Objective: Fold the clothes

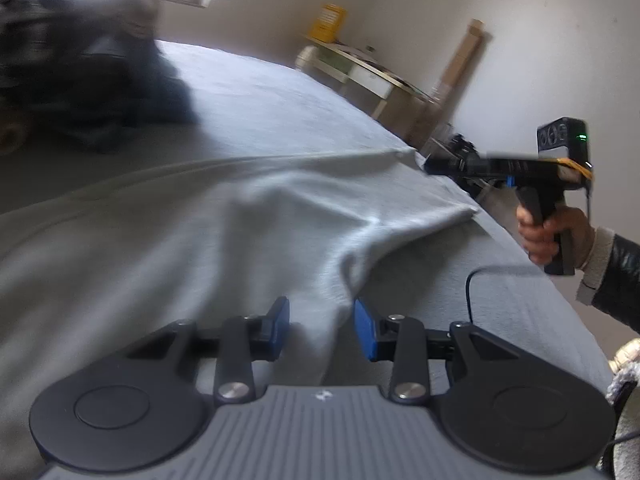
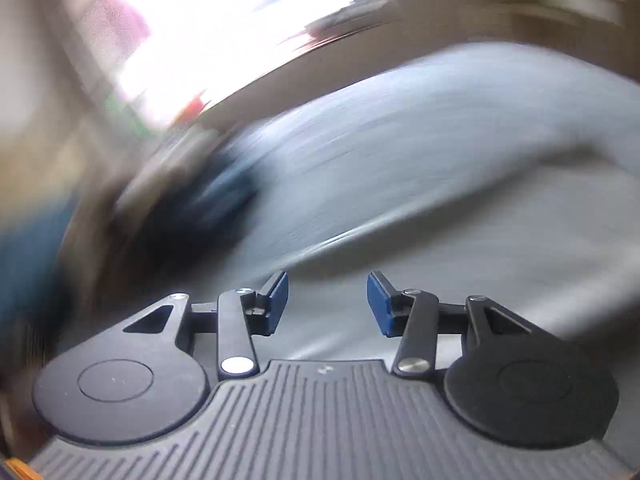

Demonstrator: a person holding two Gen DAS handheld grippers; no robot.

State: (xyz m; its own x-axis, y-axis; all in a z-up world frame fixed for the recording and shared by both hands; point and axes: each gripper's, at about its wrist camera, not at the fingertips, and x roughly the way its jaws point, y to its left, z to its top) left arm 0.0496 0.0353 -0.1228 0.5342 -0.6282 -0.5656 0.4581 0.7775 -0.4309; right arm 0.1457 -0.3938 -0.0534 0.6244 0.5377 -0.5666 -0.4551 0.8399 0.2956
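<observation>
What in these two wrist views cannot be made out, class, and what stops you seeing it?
- Dark clothes pile, left wrist view: motion blur hides which garments it holds.
- Pale grey garment, left wrist view: its near part is hidden behind the left gripper, so its type stays unclear.
- Right gripper, left wrist view: blurred and side-on, grip unreadable.
- Right wrist view: heavy motion blur smears the bed and the room.

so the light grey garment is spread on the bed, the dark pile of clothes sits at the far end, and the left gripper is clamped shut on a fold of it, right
Not quite. The left gripper is open, not clamped: the left wrist view shows its blue pads apart, with a ridge of the light grey garment rising between them but not pinched. The rest holds: garment on the bed, dark pile of clothes at the far end.
</observation>
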